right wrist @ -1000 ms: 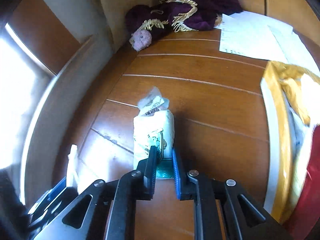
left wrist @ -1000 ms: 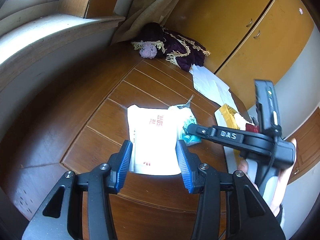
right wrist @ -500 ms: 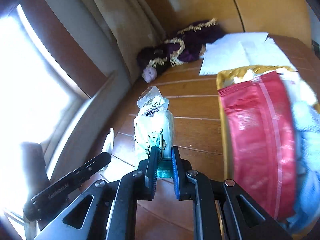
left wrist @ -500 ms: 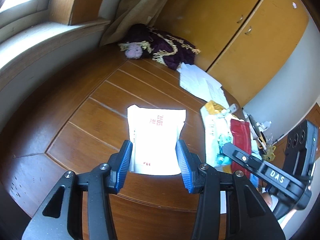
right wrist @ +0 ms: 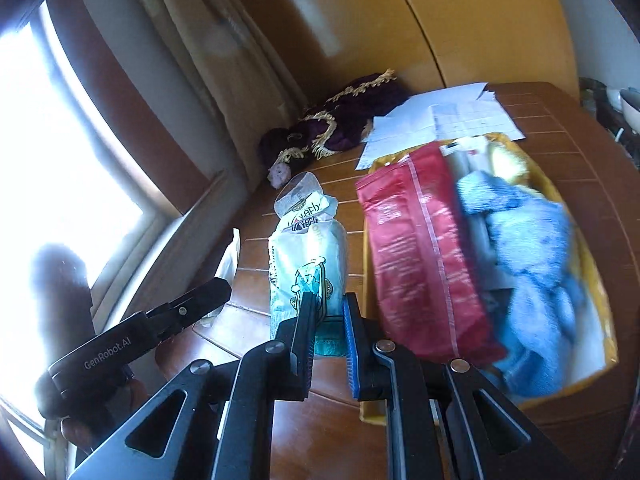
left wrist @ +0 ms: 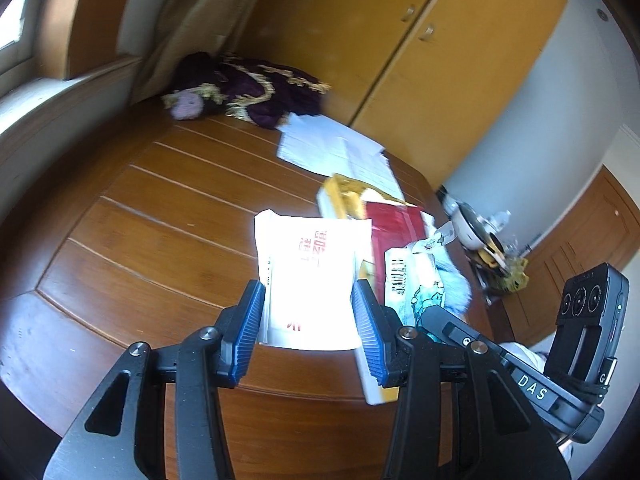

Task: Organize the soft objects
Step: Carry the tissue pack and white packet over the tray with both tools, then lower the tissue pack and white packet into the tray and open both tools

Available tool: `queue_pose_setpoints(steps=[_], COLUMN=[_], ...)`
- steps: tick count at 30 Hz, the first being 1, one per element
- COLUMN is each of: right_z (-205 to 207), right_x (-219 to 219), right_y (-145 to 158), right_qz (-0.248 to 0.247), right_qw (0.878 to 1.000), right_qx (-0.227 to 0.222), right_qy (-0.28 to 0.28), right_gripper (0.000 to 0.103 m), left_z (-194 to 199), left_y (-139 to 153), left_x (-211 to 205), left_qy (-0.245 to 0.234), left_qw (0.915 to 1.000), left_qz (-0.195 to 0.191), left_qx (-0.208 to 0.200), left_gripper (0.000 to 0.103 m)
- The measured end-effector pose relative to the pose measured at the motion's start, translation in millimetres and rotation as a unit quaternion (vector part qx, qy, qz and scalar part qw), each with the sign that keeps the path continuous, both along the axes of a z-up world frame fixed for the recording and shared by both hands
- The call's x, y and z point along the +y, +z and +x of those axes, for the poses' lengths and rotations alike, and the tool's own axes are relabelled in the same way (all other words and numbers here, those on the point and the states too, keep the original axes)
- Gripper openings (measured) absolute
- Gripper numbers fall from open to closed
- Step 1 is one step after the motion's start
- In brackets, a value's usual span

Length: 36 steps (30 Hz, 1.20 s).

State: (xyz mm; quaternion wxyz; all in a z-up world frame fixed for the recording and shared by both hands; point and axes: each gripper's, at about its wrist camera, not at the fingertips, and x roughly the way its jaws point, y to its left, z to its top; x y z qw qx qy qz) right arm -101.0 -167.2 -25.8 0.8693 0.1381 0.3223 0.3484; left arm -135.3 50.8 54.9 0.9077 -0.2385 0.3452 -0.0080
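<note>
My left gripper (left wrist: pixel 308 294) is shut on the sides of a flat white packet (left wrist: pixel 312 264) with red print, holding it above the wooden table (left wrist: pixel 160 232). My right gripper (right wrist: pixel 326 320) is shut on the lower end of a white and teal plastic packet (right wrist: pixel 308 256). That packet hangs just left of a yellow basket (right wrist: pixel 592 280). In the basket lie a red packet (right wrist: pixel 416 248) and a fluffy blue cloth (right wrist: pixel 528 248). In the left wrist view the teal packet (left wrist: pixel 412 276) sits to the right of my fingers, over the basket (left wrist: pixel 344 196).
A purple cloth with gold fringe (left wrist: pixel 256 92) lies at the table's far corner under a curtain, with white papers (left wrist: pixel 332 148) beside it. Yellow cupboard doors (left wrist: pixel 440 60) stand behind. A pot and clutter (left wrist: pixel 476 228) sit past the table's right edge. A window sill runs along the left.
Both grippers have swung right toward the yellow basket, each carrying its packet. The teal packet has come up off the table and now hangs beside the basket.
</note>
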Motion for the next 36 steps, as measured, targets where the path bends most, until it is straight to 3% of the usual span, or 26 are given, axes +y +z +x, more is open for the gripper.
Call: queue_pose_setpoints(steps=[6, 16, 26, 36], right_z=[-14, -1, 16, 26], right_x=[-35, -76, -63, -62], right_y=[4, -14, -28, -31], right_qz=[-0.011, -0.03, -0.089, -0.102], right_qw=[0.999, 0.997, 0.992, 0.99], right_qx=[-0.025, -0.006, -0.001, -0.008], right_qy=[-0.042, -0.075, -0.088, -0.101], right_gripper=[0.014, 0.014, 0.014, 0.02], left_z=[8, 37, 54, 60], left_y=[12, -2, -28, -39], left_x=[-31, -82, -105, -118], left_qy=[-0.037, -0.097, -0.123, -0.129], left_qw=[0.9992, 0.9953, 0.9918, 0.9906], left_qz=[0.004, 0.001, 0.007, 0.035], left_qx=[-0.014, 0.003, 0.034, 0.03], left_gripper=[0.044, 0.044, 0.044, 0.048])
